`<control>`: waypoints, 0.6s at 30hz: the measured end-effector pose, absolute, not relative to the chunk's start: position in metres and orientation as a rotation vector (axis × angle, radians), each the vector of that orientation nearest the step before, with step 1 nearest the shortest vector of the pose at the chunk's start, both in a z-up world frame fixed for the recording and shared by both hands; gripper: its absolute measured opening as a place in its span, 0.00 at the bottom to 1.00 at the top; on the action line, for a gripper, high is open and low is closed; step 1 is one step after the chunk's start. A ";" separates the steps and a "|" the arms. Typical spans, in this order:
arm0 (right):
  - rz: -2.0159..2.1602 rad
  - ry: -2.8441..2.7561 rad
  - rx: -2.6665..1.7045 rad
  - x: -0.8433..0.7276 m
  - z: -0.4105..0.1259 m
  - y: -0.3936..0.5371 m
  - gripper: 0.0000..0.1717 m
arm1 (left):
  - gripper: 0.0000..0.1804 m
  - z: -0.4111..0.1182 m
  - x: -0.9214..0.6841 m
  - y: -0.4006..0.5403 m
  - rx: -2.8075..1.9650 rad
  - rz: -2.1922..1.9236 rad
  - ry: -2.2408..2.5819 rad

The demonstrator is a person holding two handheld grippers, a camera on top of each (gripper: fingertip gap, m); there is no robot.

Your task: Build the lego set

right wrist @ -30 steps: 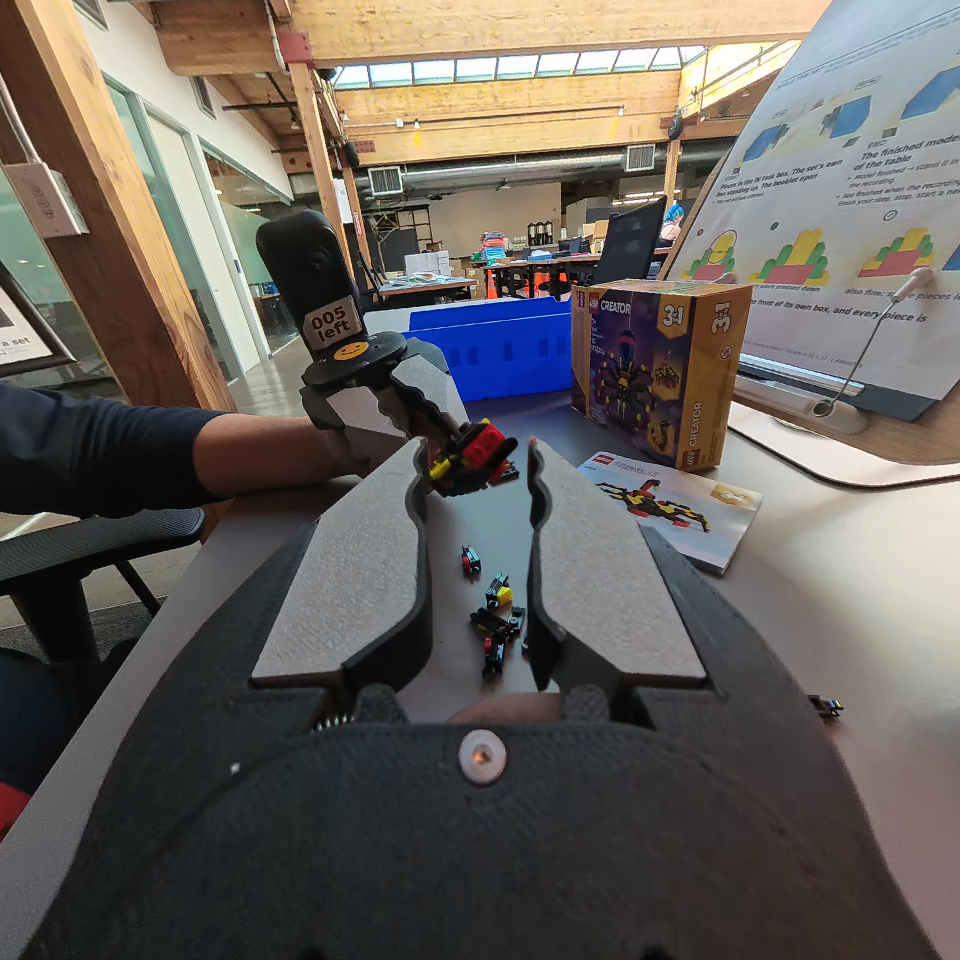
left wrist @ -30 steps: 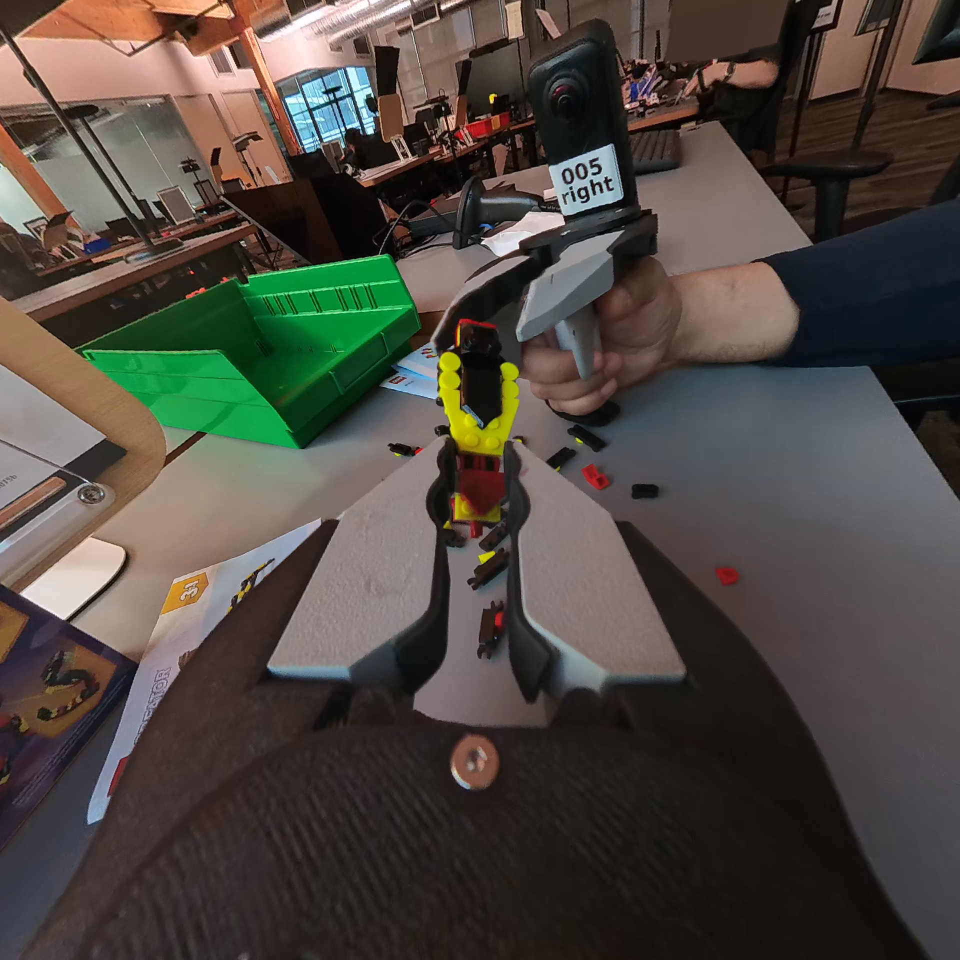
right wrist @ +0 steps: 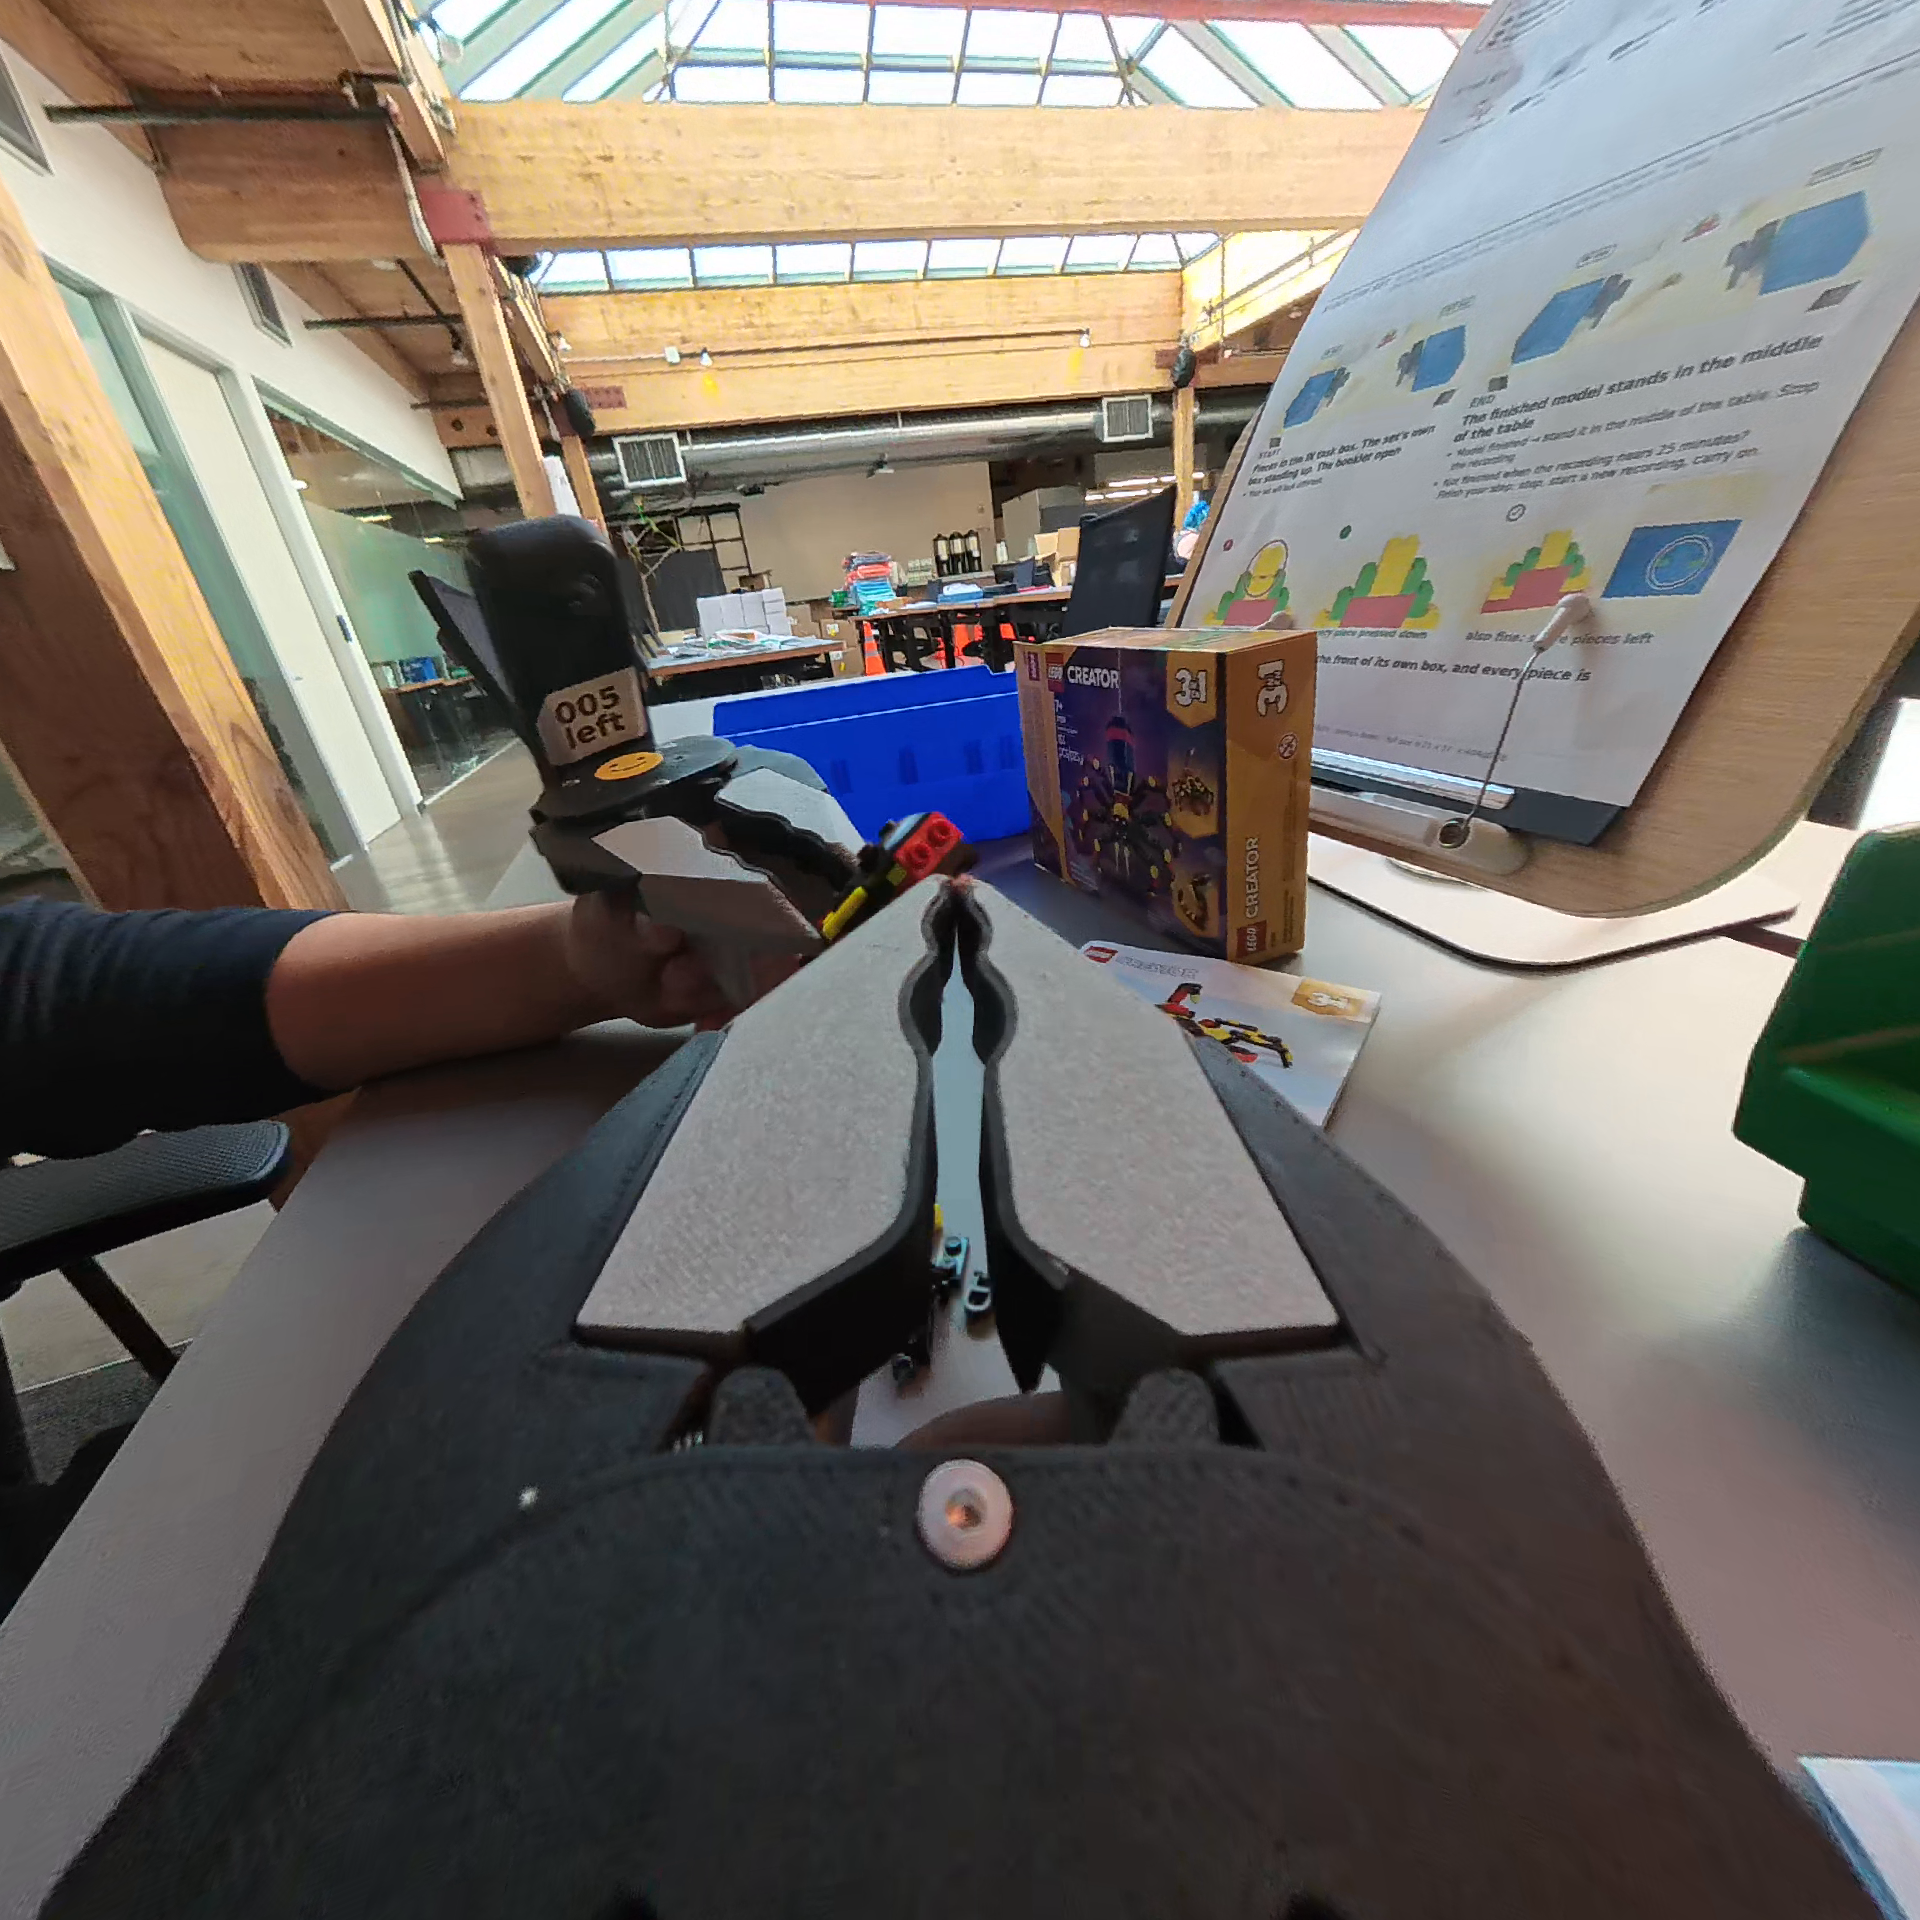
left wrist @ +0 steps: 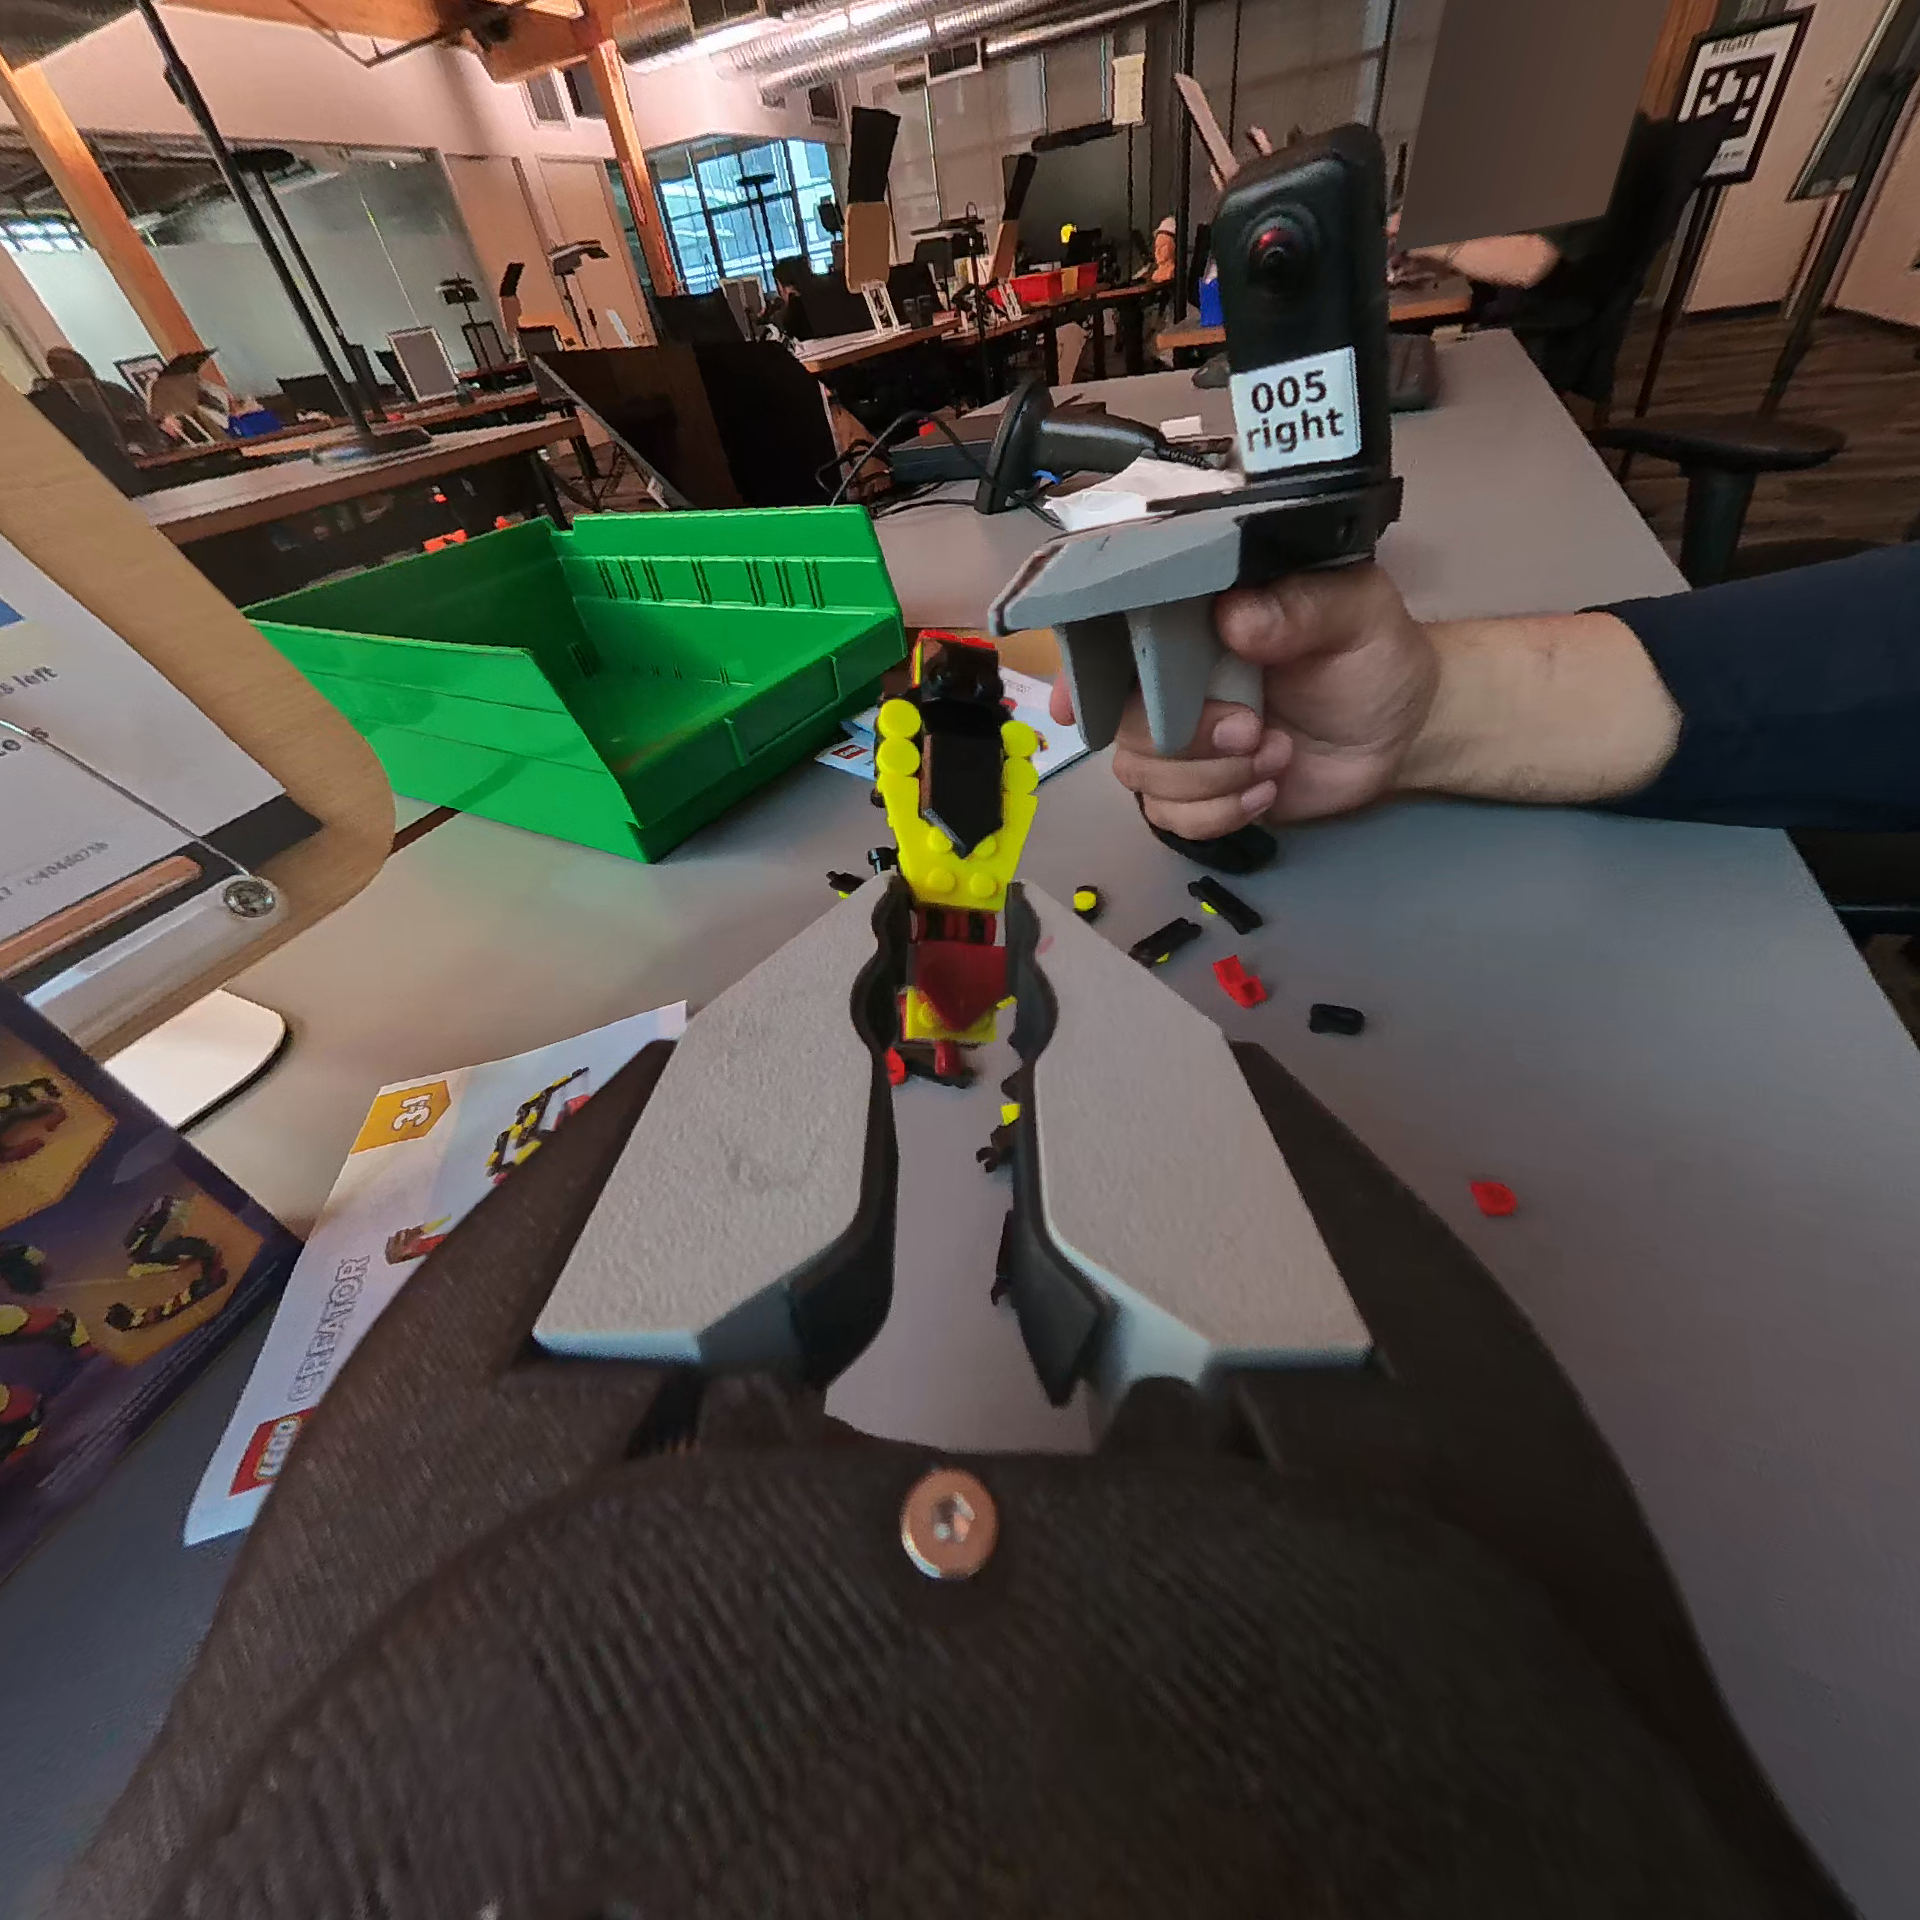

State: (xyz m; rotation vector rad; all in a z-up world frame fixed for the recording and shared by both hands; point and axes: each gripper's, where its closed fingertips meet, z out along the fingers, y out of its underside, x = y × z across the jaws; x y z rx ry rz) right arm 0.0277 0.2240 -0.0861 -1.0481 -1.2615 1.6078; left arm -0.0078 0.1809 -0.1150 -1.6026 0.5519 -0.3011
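Gripping a half-built toy brick model (left wrist: 956, 831) at its lower red-and-yellow end, the left gripper (left wrist: 954, 966) has both dark pads pressed against the model's sides, so that the yellow and black part stands up beyond the fingertips, above the grey table (left wrist: 1558, 1143). The right gripper (right wrist: 954, 902), held in a person's hand (left wrist: 1299, 717), hangs above the table just beyond the model's top end; its two fingers are brought together at the tips (a faint pinkish speck shows there, too small to tell whether anything is pinched). Loose small pieces (left wrist: 1236, 977), black, red and yellow, lie scattered on the table below and to the right of the model. A green bin (left wrist: 644, 675) sits tipped open on the far left in the left wrist view. An instruction booklet (right wrist: 1247, 1023) lies flat beside an upright toy box (right wrist: 1164, 790), with a blue bin (right wrist: 883, 748) behind and a wooden stand holding a printed sheet (right wrist: 1610, 416) to the right.
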 end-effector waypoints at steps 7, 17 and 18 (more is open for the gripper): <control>1.667 -1.357 -1.010 0.026 -0.089 0.199 0.12 | 0.09 -0.111 -0.005 0.176 -1.604 -0.523 0.494; 1.685 -1.439 -0.927 0.030 -0.090 0.179 0.13 | 0.09 -0.115 0.021 0.156 -1.674 -1.169 0.410; 1.685 -1.443 -0.924 0.030 -0.090 0.179 0.13 | 0.09 -0.116 0.022 0.155 -1.680 -1.189 0.407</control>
